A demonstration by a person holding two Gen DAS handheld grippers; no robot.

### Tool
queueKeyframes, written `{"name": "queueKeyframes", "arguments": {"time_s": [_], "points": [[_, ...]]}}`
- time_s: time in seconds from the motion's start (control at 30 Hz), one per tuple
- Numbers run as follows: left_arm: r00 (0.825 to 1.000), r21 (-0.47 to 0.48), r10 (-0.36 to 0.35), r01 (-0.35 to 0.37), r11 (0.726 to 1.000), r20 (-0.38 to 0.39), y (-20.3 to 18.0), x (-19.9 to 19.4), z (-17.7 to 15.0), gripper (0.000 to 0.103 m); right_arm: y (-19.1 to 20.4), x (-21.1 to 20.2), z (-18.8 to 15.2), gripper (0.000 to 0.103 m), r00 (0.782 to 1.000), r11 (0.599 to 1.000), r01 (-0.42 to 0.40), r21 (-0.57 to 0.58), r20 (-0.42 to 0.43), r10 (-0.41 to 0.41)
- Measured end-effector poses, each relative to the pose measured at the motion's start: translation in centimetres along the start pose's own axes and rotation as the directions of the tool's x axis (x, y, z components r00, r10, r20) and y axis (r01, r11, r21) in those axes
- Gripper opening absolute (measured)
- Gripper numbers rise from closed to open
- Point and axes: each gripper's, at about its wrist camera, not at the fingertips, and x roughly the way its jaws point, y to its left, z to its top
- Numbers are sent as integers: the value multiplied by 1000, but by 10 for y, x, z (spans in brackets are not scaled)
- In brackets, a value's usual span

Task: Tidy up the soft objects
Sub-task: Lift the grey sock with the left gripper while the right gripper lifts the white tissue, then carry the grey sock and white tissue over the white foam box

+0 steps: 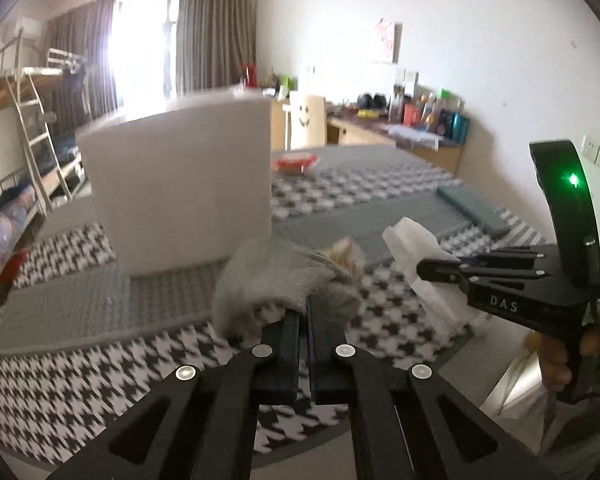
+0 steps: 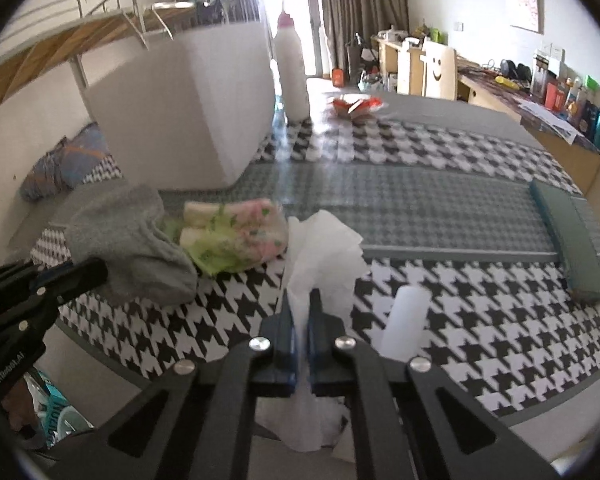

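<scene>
Gripping grey sock (image 1: 276, 276), blurred: left tongs (image 1: 304, 312) | right tongs (image 2: 302, 308) clamp tissue (image 2: 324, 248)

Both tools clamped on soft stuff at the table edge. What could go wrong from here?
1. The right tool pinches only a thin fold of the white tissue; it may tear or slip when lifted.
2. The grey sock in the left tool touches the floral packet, which could be dragged along.
3. The white tube beside the tissue could be knocked and roll off.
</scene>
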Motion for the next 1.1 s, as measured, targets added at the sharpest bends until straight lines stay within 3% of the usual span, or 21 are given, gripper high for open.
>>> {"name": "queueKeyframes", "arguments": {"time_s": [0.13, 0.47, 1.1], "points": [[999, 14, -22, 21, 1000, 45, -2, -10, 15, 3, 2, -19, 9, 6, 998, 1000, -12, 7, 60, 12], [990, 32, 31, -36, 999, 141, 3, -28, 41, 3, 13, -52, 29, 7, 986, 1000, -24, -17, 164, 26], [971, 32, 89, -98, 995, 220, 13, -38, 76, 3, 21, -74, 61, 7, 965, 997, -49, -56, 254, 62]]}}
